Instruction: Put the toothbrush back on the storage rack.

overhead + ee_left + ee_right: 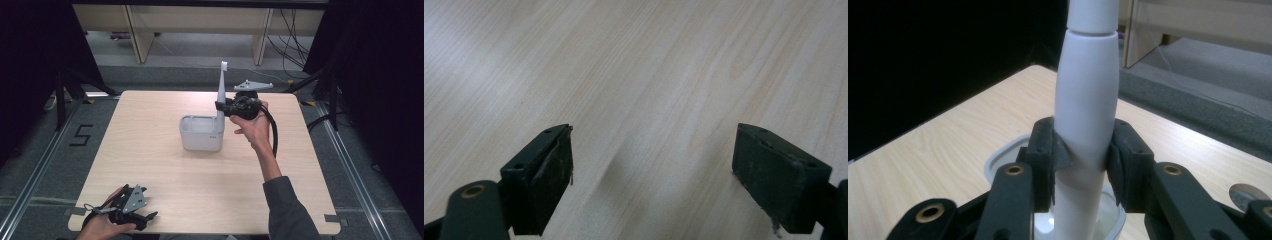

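Observation:
A white electric toothbrush (221, 95) stands upright with its lower end inside the right end of a pale grey rectangular holder (201, 133) in the middle of the table. My right gripper (220, 106) is shut on the toothbrush handle (1087, 120), its jaws pressing it from both sides above the holder's rim (998, 159). My left gripper (150, 220) rests at the table's near left corner in a person's hand, jaws wide open over bare wood (651, 165) with nothing between them.
The light wooden table (150, 150) sits on grey floor with metal rails at each side. Beyond the far edge stand wooden furniture legs (142, 40) and loose cables (292, 45). Black curtains close both sides.

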`<action>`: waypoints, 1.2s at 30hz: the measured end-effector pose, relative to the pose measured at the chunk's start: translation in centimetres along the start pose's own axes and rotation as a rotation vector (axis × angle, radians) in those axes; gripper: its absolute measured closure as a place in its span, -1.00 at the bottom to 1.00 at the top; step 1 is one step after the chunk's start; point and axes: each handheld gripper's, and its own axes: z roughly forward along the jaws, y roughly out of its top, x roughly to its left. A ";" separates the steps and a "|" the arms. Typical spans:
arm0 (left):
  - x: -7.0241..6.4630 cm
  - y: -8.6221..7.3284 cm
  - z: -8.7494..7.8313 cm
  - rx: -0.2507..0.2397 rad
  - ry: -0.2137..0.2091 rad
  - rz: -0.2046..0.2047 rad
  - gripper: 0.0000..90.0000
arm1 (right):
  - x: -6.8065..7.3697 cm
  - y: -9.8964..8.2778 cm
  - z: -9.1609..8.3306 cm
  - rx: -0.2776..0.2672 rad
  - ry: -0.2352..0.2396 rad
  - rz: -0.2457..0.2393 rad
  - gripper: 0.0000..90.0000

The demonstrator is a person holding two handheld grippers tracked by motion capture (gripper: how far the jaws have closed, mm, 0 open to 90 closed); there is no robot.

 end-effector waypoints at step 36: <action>-0.1 0.0 0.0 -0.018 0.000 -0.018 -0.64 | -1.2 -2.3 3.7 0.056 -0.048 0.064 0.48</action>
